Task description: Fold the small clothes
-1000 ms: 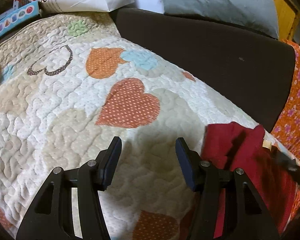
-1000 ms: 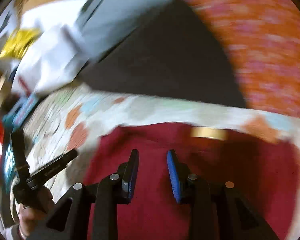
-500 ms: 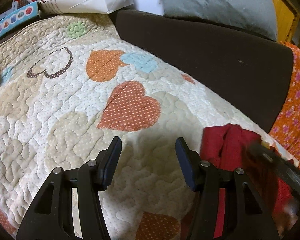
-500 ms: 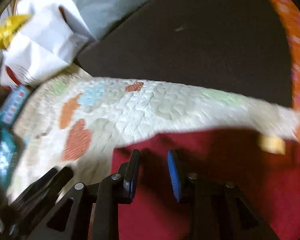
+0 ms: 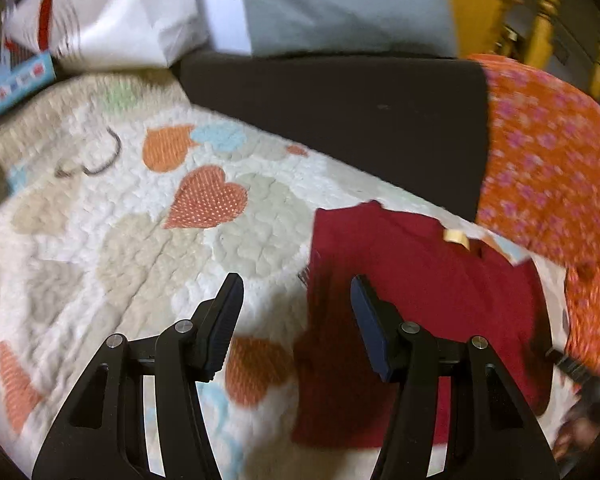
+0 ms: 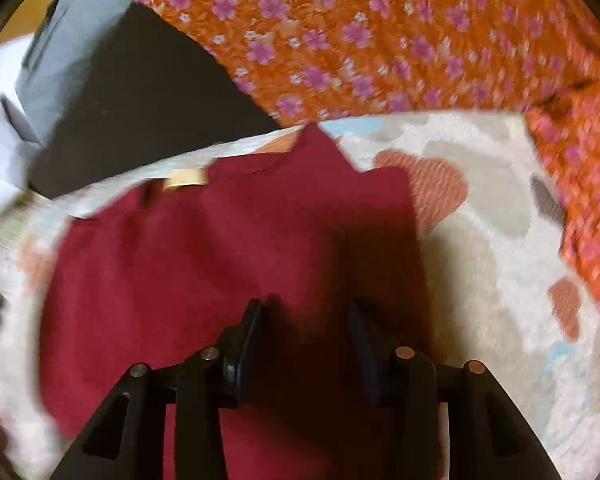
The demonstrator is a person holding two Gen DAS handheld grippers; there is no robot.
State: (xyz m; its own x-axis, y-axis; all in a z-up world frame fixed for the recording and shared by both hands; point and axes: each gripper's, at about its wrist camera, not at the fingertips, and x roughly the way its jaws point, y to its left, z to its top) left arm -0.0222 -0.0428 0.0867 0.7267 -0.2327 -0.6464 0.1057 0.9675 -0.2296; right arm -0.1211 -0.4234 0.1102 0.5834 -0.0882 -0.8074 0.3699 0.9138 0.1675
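Observation:
A small dark red garment [image 5: 428,288] with a tan neck label [image 5: 455,237] lies spread on a heart-patterned quilt [image 5: 100,240]. My left gripper [image 5: 296,292] is open and empty, just above the garment's left edge. In the right wrist view the garment [image 6: 188,256] fills the middle, label [image 6: 186,179] at the far side. My right gripper [image 6: 306,316] is open over the garment's right part, holding nothing. Part of the right gripper shows at the lower right edge of the left wrist view [image 5: 580,372].
An orange floral cloth [image 5: 552,152] lies to the right of the garment, also across the top of the right wrist view [image 6: 380,40]. A dark brown cushion [image 5: 340,120] borders the quilt behind. A grey pillow [image 5: 340,4], a white paper bag [image 5: 112,20] and wooden bed posts [image 5: 540,12] stand beyond.
The red garment has been spread out flat. My right gripper swung to the right over it and opened wider. My left view shifted so more of the garment shows.

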